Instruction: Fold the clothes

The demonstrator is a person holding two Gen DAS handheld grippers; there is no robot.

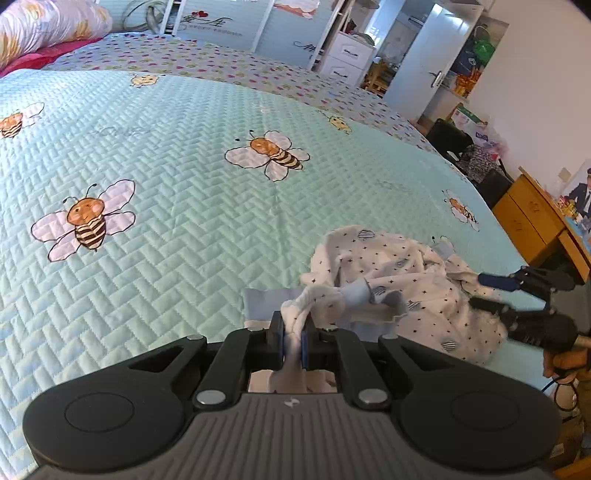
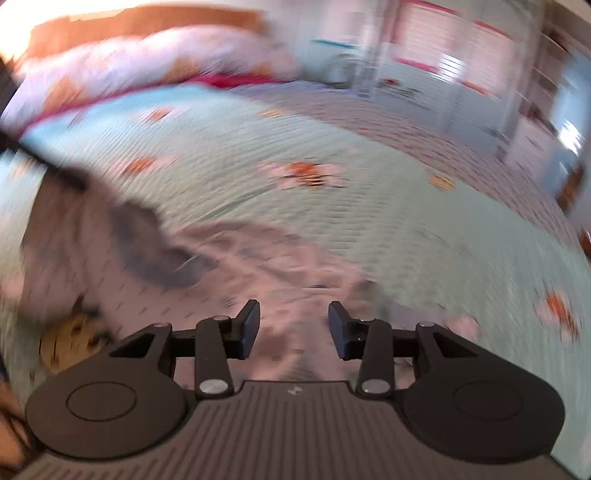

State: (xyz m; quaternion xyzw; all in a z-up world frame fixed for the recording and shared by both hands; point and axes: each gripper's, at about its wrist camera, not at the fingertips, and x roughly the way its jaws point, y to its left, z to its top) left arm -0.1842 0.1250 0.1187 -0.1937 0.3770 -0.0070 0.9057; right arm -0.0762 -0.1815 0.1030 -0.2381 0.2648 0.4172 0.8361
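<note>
A small white garment (image 1: 402, 288) with tiny dark stars and pale blue trim lies crumpled on the bed near its right side. My left gripper (image 1: 294, 339) is shut on a bunched edge of it, the cloth pinched between the blue pads. My right gripper (image 1: 487, 291) shows at the garment's far right edge, its fingers spread, held by a hand (image 1: 565, 360). In the blurred right wrist view my right gripper (image 2: 293, 328) is open just above the same garment (image 2: 236, 273), with nothing between its fingers.
The bed carries a mint quilted cover (image 1: 177, 192) printed with bees. Pillows (image 1: 44, 29) lie at the head. A wooden desk (image 1: 539, 221) stands beside the bed on the right, and white wardrobes (image 1: 424, 55) and drawers line the far wall.
</note>
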